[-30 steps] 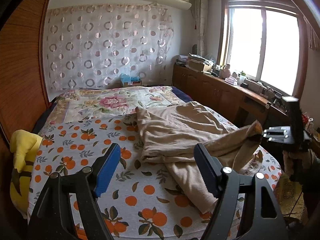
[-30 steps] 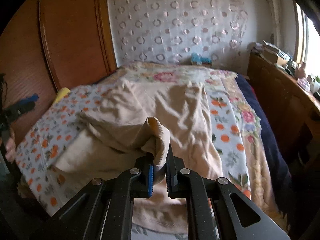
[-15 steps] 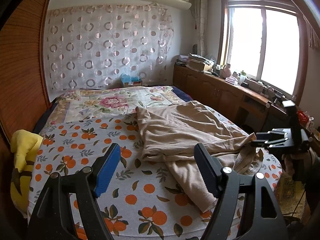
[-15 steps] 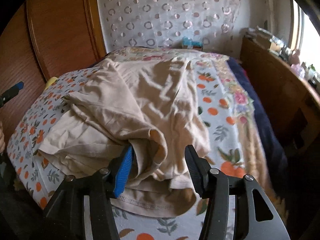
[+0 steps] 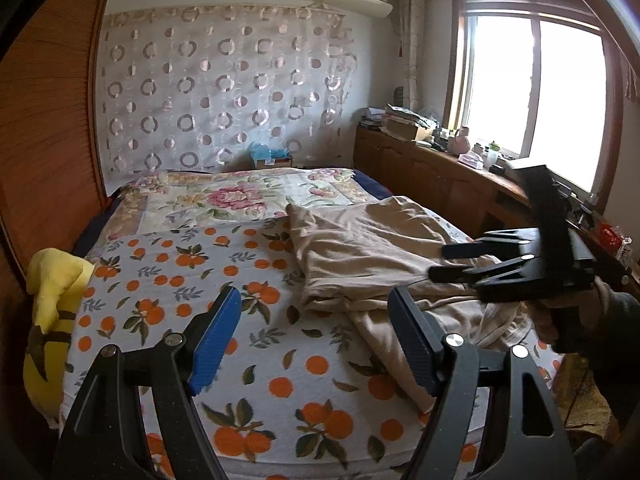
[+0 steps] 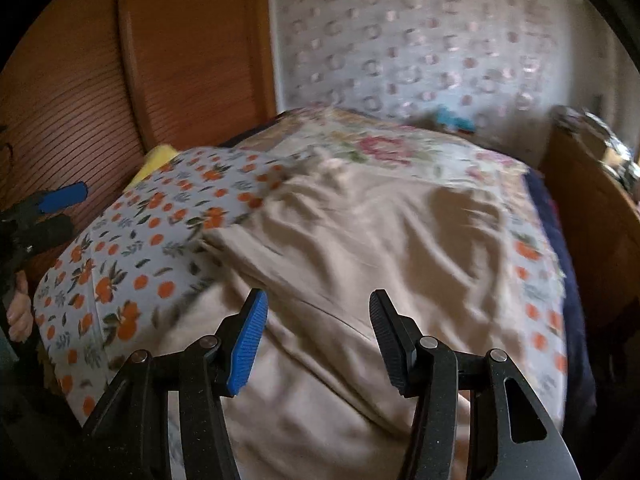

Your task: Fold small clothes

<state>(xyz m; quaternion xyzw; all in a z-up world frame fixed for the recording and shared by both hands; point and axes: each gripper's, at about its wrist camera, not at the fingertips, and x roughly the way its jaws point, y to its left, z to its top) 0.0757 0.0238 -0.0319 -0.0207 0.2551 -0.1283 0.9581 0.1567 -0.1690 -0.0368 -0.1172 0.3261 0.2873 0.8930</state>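
A beige garment (image 5: 360,248) lies crumpled on the bed (image 5: 168,280), on the side nearer to the window (image 5: 532,88). The bed has a cover with printed oranges, and a flowered quilt (image 5: 240,196) lies further back, toward the wall with the ring-pattern curtain (image 5: 224,92).

The left gripper (image 5: 316,340) hangs above the front part of the bed with its jaws wide apart and nothing between them. Its blue pad (image 5: 216,340) is over the orange-print cover, and its black finger (image 5: 412,344) is in front of the lower edge of the garment. From this view I cannot tell if that finger touches the cloth; it seems to be above it.

The right gripper (image 6: 318,340) is also open, with a clear gap between its blue pad (image 6: 248,344) and its black finger (image 6: 390,340). The beige garment (image 6: 360,248) spreads below and in front of both fingers, but the pads do not press on it. The right wrist view is blurred. In the left wrist view the right gripper (image 5: 440,262) shows from the side, held by a hand (image 5: 568,316), above the window-side edge of the garment.

A yellow soft toy (image 5: 52,300) lies at the left edge of the bed, beside the wooden wardrobe (image 5: 44,140).
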